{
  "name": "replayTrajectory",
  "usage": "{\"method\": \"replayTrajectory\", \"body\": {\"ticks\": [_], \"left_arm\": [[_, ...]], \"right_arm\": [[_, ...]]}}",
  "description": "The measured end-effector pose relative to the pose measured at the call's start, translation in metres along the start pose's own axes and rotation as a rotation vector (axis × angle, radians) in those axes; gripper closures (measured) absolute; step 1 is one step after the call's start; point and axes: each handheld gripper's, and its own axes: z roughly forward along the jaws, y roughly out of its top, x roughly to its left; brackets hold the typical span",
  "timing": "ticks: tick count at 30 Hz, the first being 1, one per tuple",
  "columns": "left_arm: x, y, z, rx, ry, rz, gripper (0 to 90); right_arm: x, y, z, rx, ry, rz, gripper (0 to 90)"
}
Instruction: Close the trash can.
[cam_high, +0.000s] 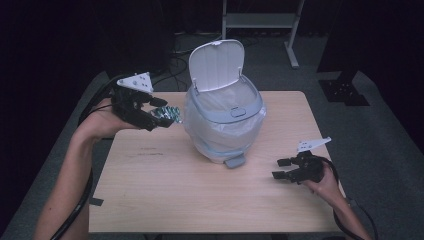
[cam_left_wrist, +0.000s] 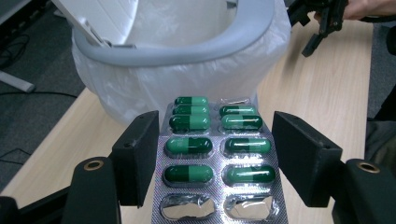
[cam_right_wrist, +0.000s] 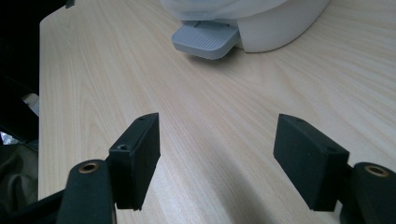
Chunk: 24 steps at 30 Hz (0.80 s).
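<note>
One blister pack (cam_left_wrist: 218, 158) sits clamped in the left gripper (cam_high: 159, 116), long axis pointing at the bin (cam_high: 223, 120) just beyond; the right gripper (cam_high: 283, 168) gapes empty.

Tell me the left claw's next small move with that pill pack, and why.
Probably carry it forward over the bin's rim and let go. The left claw holds the pill pack just short of the lined bin, whose lid stands open; the right claw waits open, aside.
</note>
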Motion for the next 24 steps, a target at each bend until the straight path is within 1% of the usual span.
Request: {"method": "replayTrajectory", "body": {"ticks": [2, 9, 16, 18, 24], "left_arm": [[0.001, 0.006, 0.0, 0.003, 0.001, 0.002, 33.4], [0.006, 0.018, 0.0, 0.007, -0.009, 0.018, 33.4], [0.012, 0.027, 0.0, -0.003, -0.011, 0.017, 33.4], [0.014, 0.03, 0.001, -0.011, -0.015, 0.011, 33.4], [0.018, 0.038, 0.004, -0.015, -0.018, 0.016, 33.4]], "right_arm": [[0.0, -0.001, -0.001, -0.001, -0.002, 0.001, 30.4], [-0.001, -0.001, -0.003, -0.008, -0.006, 0.008, 30.4], [-0.004, -0.002, -0.001, 0.0, 0.001, 0.014, 30.4], [-0.003, -0.002, 0.001, 0.004, 0.002, 0.014, 30.4], [-0.004, -0.003, 0.002, 0.004, 0.006, 0.014, 30.4]]}}
